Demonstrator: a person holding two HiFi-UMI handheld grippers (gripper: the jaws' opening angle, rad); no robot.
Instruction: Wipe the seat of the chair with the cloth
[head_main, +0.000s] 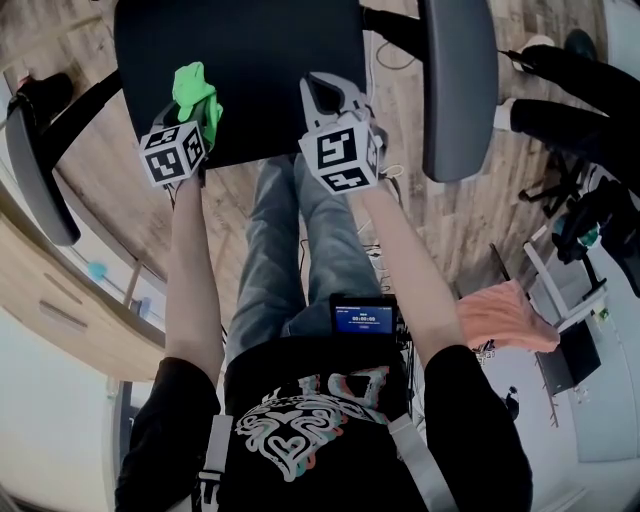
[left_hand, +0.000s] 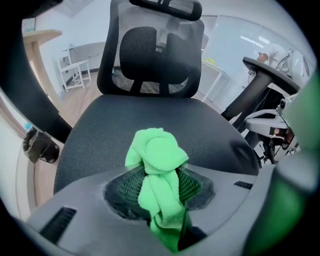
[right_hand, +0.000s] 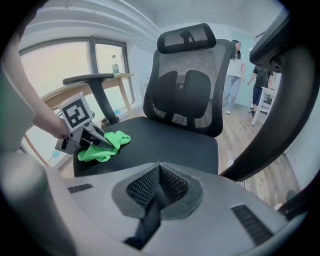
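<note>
A black office chair with a dark fabric seat (head_main: 250, 70) fills the top of the head view. My left gripper (head_main: 196, 118) is shut on a bright green cloth (head_main: 196, 92) over the seat's front left part. The left gripper view shows the cloth (left_hand: 157, 185) bunched between the jaws above the seat (left_hand: 150, 120). In the right gripper view the cloth (right_hand: 102, 146) rests on the seat (right_hand: 165, 142) under the left gripper (right_hand: 107, 142). My right gripper (head_main: 322, 95) hovers at the seat's front right, jaws shut with nothing between them (right_hand: 157, 170).
Armrests flank the seat, left (head_main: 35, 180) and right (head_main: 458, 85). The mesh backrest (right_hand: 187, 95) stands behind the seat. A wooden desk (head_main: 60, 290) lies to the left. Two people (right_hand: 235, 75) stand far off on the wood floor. My legs are just before the seat.
</note>
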